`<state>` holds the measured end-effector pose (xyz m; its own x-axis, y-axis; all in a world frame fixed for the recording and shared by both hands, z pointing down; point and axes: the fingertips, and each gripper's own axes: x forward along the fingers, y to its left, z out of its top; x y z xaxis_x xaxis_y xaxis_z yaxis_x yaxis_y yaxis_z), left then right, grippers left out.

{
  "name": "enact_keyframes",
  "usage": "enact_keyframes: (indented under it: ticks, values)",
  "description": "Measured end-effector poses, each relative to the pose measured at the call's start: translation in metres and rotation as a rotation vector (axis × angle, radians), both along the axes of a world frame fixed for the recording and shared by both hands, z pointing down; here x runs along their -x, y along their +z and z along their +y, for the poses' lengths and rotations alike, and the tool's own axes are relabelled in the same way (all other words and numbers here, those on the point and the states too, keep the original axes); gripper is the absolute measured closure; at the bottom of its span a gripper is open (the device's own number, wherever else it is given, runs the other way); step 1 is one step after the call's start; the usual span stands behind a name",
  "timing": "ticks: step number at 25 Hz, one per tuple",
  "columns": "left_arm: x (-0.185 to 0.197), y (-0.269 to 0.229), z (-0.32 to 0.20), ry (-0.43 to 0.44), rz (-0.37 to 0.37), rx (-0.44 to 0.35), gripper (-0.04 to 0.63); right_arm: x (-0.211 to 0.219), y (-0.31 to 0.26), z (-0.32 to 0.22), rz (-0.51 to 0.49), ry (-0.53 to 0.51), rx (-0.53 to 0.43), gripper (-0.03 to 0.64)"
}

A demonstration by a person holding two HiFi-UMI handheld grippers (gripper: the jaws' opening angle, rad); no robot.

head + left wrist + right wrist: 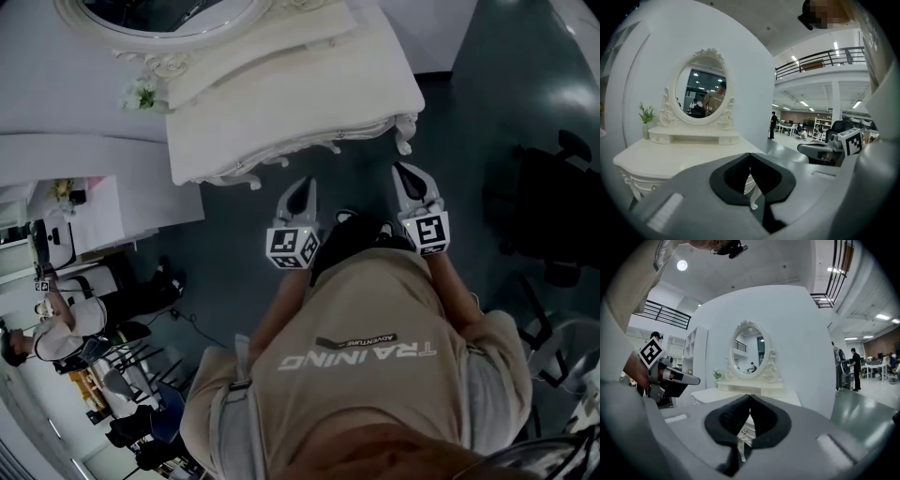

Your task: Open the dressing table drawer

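Note:
The white dressing table (291, 84) with an oval mirror (169, 14) stands ahead of me. In the left gripper view its top (679, 157) and a drawer knob (653, 187) on the front show at lower left. Through the gap under the right jaws I see a small drawer knob (744, 431). My left gripper (302, 190) and right gripper (405, 173) hover side by side just before the table's front edge, touching nothing. Both are shut and empty, as the left gripper (750, 157) and right gripper (750, 397) show in their own views.
A small vase of flowers (141, 94) stands on the table's left end. A curved table leg (403, 141) is close to the right gripper. A black office chair (553, 216) stands on the dark floor at right, and a white cabinet (94, 211) at left.

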<state>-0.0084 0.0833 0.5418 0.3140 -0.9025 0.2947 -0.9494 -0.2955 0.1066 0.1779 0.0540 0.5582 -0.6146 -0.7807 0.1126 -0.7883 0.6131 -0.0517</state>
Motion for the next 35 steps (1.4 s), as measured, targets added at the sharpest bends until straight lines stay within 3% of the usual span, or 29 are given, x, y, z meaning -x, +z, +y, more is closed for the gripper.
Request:
enact_keyframes:
  ticks: [11,27,35]
  values:
    - [0.007,-0.008,-0.076,0.047,0.044,-0.035,0.588,0.005,-0.006,-0.06,0.06,0.032,-0.001,0.614]
    - [0.117,-0.002,-0.134,0.037,0.085,-0.048,0.588,0.084,-0.027,-0.139,0.102,0.094,-0.029,0.614]
    - [0.155,0.001,-0.129,-0.054,0.093,-0.041,0.588,0.122,-0.008,-0.187,0.112,0.03,0.035,0.614]
